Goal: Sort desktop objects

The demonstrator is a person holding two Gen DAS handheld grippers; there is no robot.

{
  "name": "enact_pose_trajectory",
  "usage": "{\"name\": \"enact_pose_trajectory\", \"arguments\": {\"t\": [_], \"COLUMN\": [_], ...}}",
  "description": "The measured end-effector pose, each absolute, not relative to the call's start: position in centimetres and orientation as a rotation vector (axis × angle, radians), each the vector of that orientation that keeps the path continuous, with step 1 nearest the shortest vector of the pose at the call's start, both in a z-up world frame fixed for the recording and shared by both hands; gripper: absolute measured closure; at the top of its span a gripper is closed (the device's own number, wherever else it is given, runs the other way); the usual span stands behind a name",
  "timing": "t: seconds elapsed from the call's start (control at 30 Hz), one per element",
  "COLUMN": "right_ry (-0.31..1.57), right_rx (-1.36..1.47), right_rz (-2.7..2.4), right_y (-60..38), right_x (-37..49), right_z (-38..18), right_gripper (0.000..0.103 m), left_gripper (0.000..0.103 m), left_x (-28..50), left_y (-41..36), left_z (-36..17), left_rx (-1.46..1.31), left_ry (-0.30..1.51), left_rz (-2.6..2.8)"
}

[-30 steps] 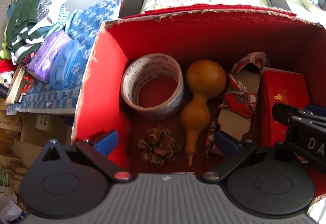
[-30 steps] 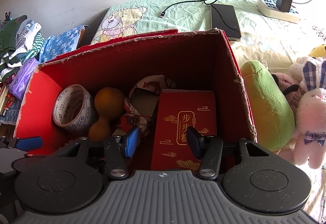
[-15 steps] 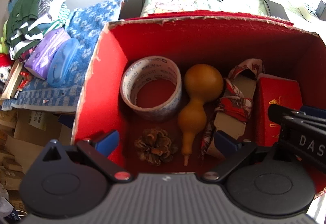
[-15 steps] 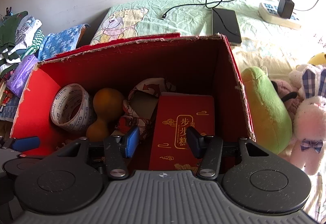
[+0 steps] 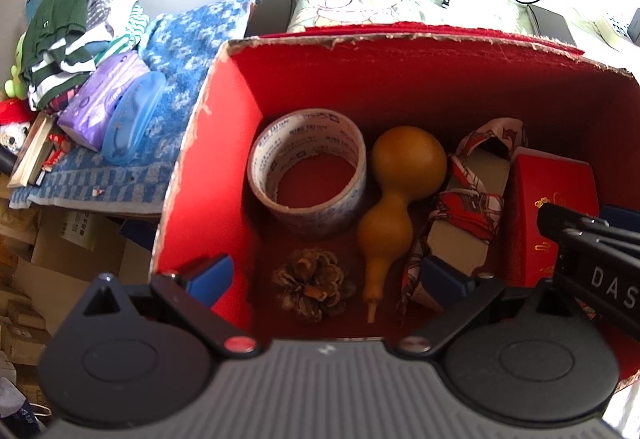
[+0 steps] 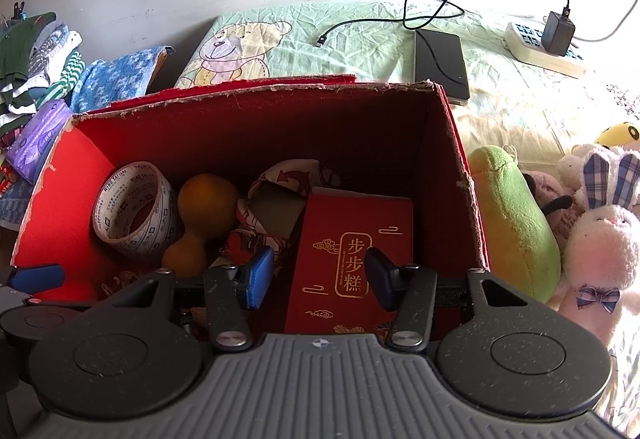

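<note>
— Five items are noted inside the red box (image 5: 208, 167): tape roll (image 5: 307, 175), gourd (image 5: 394, 199), pine cone (image 5: 312, 285), scarf-wrapped card (image 5: 468, 215), red gift box (image 6: 352, 259).
— Claws?
— Left gripper (image 5: 326, 275) and right gripper (image 6: 320, 273) are both spread, empty. The pine cone is largely hidden in the right view.

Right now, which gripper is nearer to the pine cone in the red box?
Left. The left gripper hangs right above the pine cone, its open fingers on either side. The right gripper is further right, over the red gift box.
</note>
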State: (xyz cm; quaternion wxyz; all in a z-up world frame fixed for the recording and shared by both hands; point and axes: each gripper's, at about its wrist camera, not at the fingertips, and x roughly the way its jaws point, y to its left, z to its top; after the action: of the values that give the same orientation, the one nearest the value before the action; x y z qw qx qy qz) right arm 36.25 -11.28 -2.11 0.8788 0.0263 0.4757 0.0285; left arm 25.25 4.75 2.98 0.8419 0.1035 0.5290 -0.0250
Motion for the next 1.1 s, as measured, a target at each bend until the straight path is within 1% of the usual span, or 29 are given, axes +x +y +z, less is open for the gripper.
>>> {"name": "enact_pose_trajectory", "arguments": {"t": [1.1], "right_ry": [0.996], "right_rx": [0.076], "right_rz": [0.069], "right_y": [-11.46], "right_x": [36.02], "right_z": [-2.36], "right_gripper": [0.05], "left_gripper": [0.003], "left_x": [25.05], "left_y": [4.26], "left_z": [2.74], "left_rx": [0.251], "left_ry": [1.123], "left_rz": [-0.067]}}
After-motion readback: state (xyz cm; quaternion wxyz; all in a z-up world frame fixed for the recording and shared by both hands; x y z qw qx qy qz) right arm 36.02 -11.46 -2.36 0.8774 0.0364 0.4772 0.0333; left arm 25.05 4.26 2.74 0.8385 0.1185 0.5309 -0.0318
